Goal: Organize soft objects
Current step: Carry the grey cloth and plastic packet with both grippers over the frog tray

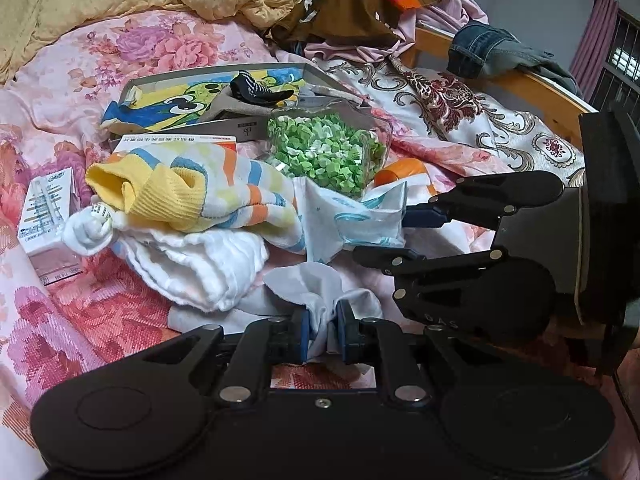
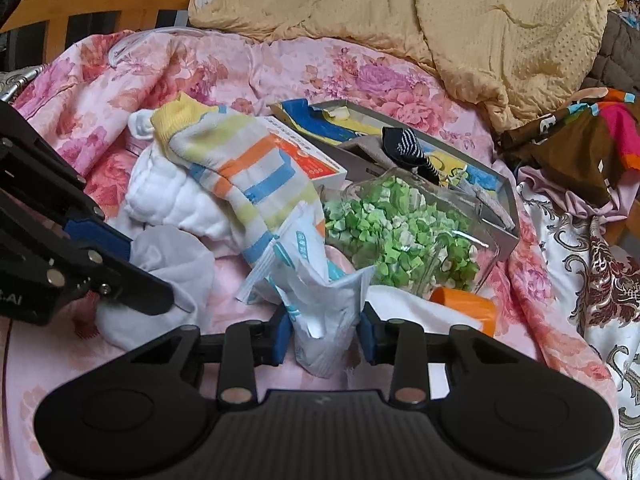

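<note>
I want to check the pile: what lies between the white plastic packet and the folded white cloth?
The striped sock drapes between the packet and the folded white cloth; the right wrist view shows it best.

Floral pink bedspread, white cloth, carton, tan quilt

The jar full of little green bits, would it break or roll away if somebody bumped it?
The jar looks like clear glass, so it could probably crack against something hard, though the soft bedding should cushion it. Its sides look flat rather than round, so it would more likely slide or tip than roll. Packed full, it is probably heavy for its size.
</note>
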